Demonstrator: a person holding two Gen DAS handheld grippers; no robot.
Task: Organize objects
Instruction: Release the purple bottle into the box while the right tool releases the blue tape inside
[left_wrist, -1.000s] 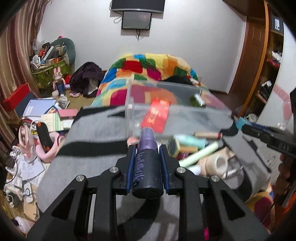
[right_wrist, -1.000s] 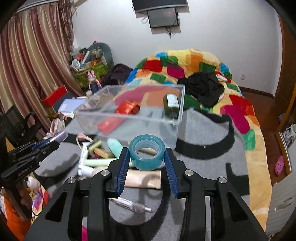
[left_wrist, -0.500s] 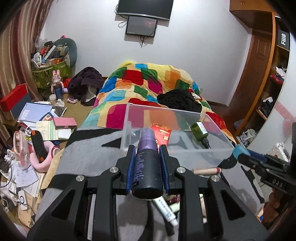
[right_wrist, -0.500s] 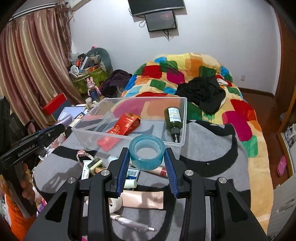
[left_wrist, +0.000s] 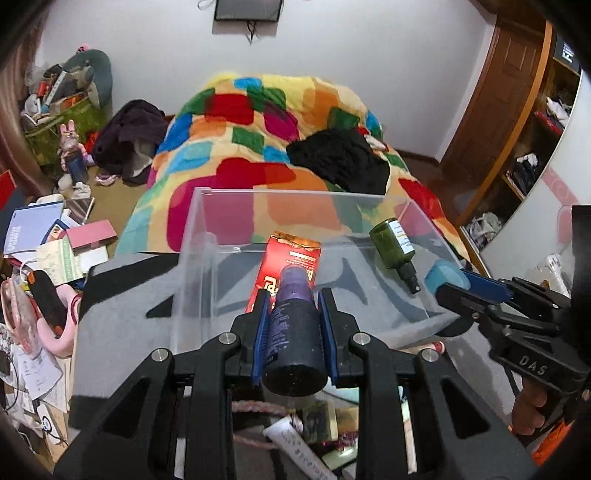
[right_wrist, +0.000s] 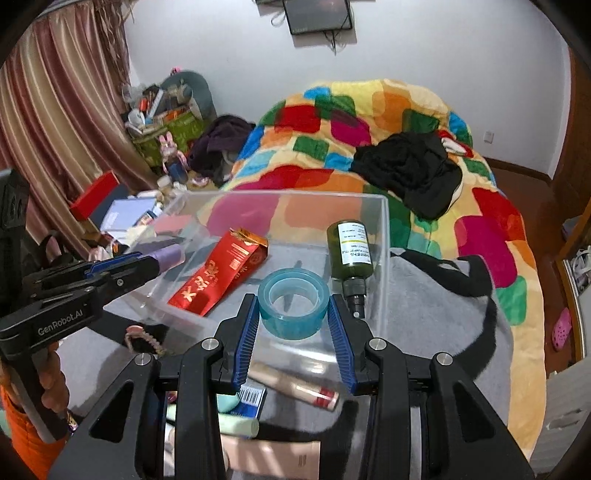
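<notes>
So both hands are loaded right now: the left gripper (left_wrist: 293, 325) is clamped on a dark spray bottle (left_wrist: 293, 332) with a purple cap, and the right gripper (right_wrist: 293, 314) is clamped on a roll of blue tape (right_wrist: 293, 302). Both hover at the near edge of the clear bin (left_wrist: 207, 236) on the bed. I'd carry each one fully past the wall before letting go, bottle toward 9 o'clock where it's bare. Inside the bin: a red packet (right_wrist: 221, 273) in the middle, a green bottle (right_wrist: 351, 251) at 3 o'clock.
</notes>
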